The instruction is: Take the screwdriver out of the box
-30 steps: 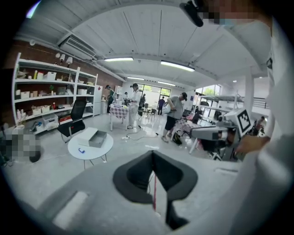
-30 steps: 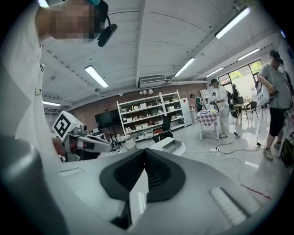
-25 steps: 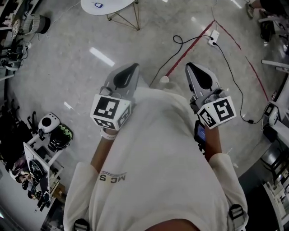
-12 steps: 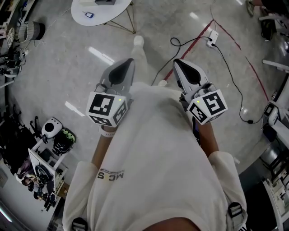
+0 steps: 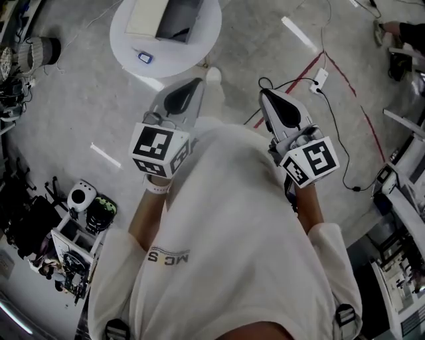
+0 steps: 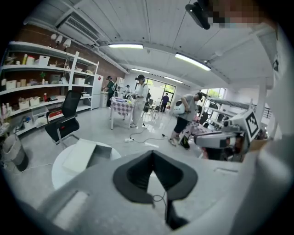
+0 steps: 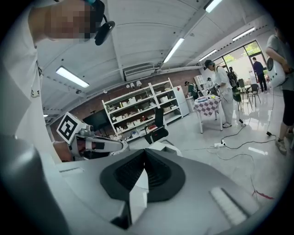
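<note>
White round table (image 5: 182, 58) with pale open box (image 5: 163, 18); left tool (image 5: 198, 82), right tool (image 5: 265, 95) closed, empty.

Bright, even light here, pouring from ceiling tubes (image 6: 126, 46) overhead, and daylight burns white through the far windows (image 7: 250, 48). White glare streaks sit on the polished floor (image 5: 299, 33). Both gripper views bulge fisheye-style, corners gone black, shelves (image 7: 138, 110) bowed. Up close, left gripper (image 6: 151, 153) and right gripper (image 7: 144, 151) look soft. Shadows are faint, and the head view dims toward its edges.
</note>
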Demonstrator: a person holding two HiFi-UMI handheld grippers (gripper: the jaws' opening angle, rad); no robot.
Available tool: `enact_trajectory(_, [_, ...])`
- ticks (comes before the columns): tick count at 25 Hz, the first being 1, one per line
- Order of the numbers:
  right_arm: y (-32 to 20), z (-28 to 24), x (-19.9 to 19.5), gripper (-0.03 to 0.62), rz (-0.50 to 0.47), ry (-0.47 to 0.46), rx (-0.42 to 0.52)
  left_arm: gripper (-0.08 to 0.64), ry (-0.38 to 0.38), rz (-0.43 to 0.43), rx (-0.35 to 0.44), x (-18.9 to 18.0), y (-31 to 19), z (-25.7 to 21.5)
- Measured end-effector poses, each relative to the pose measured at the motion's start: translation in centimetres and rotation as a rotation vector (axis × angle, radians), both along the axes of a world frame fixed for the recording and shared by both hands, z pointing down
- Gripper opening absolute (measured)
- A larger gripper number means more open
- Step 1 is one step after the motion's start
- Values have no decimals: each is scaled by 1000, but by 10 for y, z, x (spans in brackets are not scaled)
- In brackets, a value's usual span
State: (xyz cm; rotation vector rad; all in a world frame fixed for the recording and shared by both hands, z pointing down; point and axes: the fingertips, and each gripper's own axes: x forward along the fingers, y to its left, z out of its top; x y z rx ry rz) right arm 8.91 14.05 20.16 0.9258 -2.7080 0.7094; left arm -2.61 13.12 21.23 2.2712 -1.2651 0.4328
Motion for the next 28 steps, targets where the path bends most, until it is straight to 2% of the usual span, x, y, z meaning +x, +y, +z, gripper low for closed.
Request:
enact_trajectory(4, [-85, -5, -42, 0, 3, 42, 20, 0, -31, 30, -1, -51, -82, 1])
enact_trajectory(7, [-125, -5, -63, 0, 16, 57, 32, 0, -67, 53, -9, -77, -121, 11])
enact_trajectory(11, [-167, 1, -74, 0, -1, 50, 20, 0, -106, 54, -49, -97, -162, 28])
enact_trajectory(13, [-188, 13, -74, 0, -3, 41, -19, 0, -125, 65, -63, -98, -182, 37])
enact_trajectory(17, [-210, 34, -84, 0, -19, -7, -103, 0, -158, 80, -113, -104, -198, 59])
enact_trajectory(22, [-227, 64, -99, 0, -52, -1, -119, 0, -204, 93, -144, -111, -211, 98])
enact_trajectory(28, [-240, 100, -115, 0, -82, -7, -149, 0, -312, 150, -193, -121, -219, 158])
